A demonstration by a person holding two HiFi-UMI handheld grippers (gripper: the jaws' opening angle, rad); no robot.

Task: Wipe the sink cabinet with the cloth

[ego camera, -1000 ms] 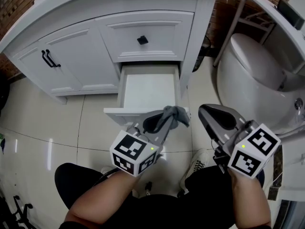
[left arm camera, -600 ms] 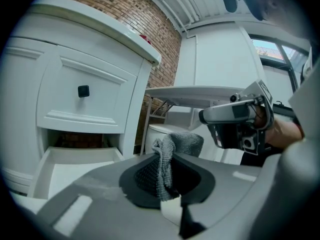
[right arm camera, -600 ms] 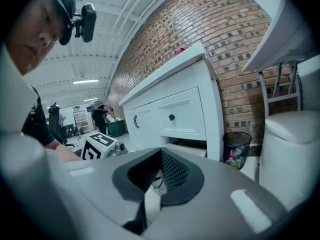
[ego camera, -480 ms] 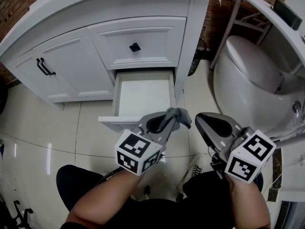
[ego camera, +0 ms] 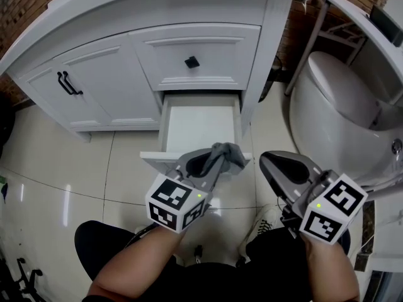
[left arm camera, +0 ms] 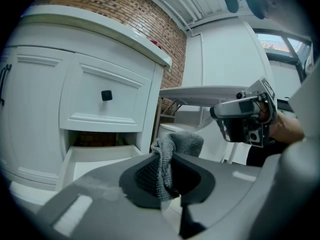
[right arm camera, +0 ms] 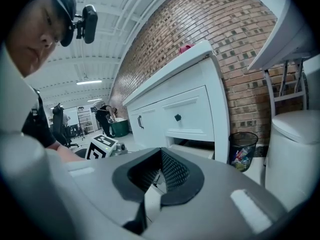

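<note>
Presently the grey cloth (left arm camera: pixel 172 151) is held pinched between the jaws of the left gripper (left arm camera: pixel 167 180), which are closed upon it. A bunched fold is seen to stand up above the pads, and a further part is seen to hang down between them. In the head view the cloth (ego camera: pixel 230 153) is placed over the right part of the front edge of the open drawer (ego camera: pixel 198 128). Whether that edge is touched cannot be told.

The right gripper (right arm camera: pixel 159 176) is held just beside the left, at the drawer's right. Its jaws are brought together at the tips and nothing is seen between them. In the head view this gripper (ego camera: pixel 277 163) is seen over the tiled floor (ego camera: pixel 56 162), between the drawer and the toilet (ego camera: pixel 340 106).

The open drawer is the lower one of the white sink cabinet (ego camera: pixel 157 17) and is seen pulled out towards the person. Its white interior is exposed. Above it a closed drawer front is noted, fitted with a black knob (ego camera: pixel 192 61). To the left, two cabinet doors are noted shut, with black handles (ego camera: pixel 68 82) at their meeting edge.

A brick wall (right arm camera: pixel 225 29) is recorded behind the cabinet. A dark mesh waste bin (right arm camera: pixel 243 151) is seen standing on the floor at the cabinet's right end.
</note>
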